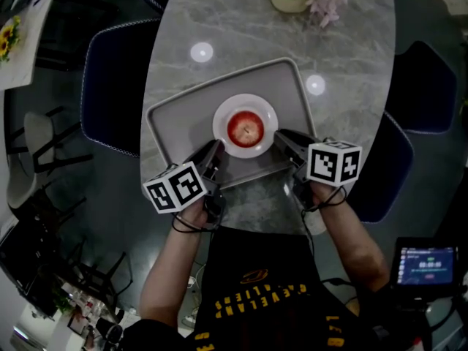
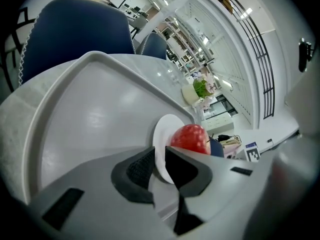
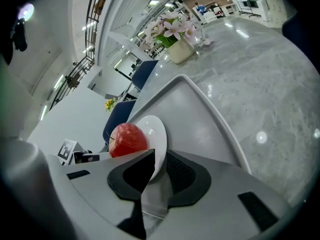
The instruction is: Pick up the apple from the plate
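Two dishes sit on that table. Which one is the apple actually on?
The small round white plate, with the red apple in its middle. The other, a big grey rectangular tray, only carries the plate.

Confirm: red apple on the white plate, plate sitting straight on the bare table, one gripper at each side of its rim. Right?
No. The plate sits in a grey tray on the table, as the head view shows. The apple, left gripper and right gripper are as you say.
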Demonstrator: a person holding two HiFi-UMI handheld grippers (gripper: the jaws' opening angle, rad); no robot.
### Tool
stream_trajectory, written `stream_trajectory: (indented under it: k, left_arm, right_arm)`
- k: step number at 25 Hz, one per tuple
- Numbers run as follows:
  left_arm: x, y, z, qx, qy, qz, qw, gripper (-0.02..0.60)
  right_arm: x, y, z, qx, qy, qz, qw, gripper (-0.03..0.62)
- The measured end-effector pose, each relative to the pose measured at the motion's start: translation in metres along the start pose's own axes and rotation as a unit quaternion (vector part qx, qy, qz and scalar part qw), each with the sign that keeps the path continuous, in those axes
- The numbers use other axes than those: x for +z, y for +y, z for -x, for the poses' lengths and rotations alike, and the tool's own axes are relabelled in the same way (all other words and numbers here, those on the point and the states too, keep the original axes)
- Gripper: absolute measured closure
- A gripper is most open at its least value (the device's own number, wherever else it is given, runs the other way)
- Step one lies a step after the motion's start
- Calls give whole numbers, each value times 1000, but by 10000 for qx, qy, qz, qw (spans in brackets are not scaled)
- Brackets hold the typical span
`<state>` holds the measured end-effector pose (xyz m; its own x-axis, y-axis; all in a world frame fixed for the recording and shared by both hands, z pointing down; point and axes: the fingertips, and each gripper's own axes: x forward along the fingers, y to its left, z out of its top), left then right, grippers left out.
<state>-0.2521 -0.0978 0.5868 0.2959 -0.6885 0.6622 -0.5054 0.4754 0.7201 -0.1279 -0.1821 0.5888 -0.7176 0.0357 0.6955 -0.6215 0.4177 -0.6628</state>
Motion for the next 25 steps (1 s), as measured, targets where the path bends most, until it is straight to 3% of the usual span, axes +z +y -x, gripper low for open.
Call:
stream_trajectory:
  k: [25]
  left_arm:
    - [-5, 8, -14, 18, 329, 346, 9989, 519]
  right_arm:
    - [-2, -2, -19, 201, 452, -323, 9983, 517]
